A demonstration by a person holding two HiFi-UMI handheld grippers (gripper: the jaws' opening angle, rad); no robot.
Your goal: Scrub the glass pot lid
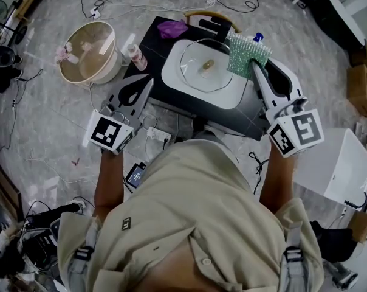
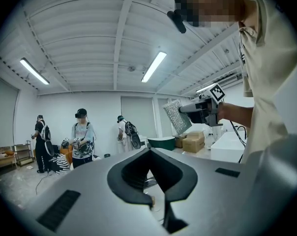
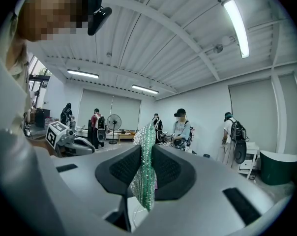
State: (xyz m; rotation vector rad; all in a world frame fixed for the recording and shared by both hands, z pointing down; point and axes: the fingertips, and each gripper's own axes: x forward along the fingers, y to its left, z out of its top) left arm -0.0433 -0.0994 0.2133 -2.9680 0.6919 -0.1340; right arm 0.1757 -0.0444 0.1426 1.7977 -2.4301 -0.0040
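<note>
Left gripper (image 1: 148, 85) hovered at the black table's (image 1: 162, 47) near-left edge, jaws clenched on nothing. Right gripper (image 1: 255, 66) had its jaws clamped on a glittery green scrub pad (image 1: 249, 53), gripped edge-on. Just beyond, the glass pot lid (image 1: 192, 72) lay knob-up in the white basin (image 1: 173, 72), apart from both grippers.

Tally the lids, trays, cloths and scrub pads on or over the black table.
Lid: 1
Tray: 1
Cloth: 1
Pad: 1, held in the right gripper
Total: 4
</note>
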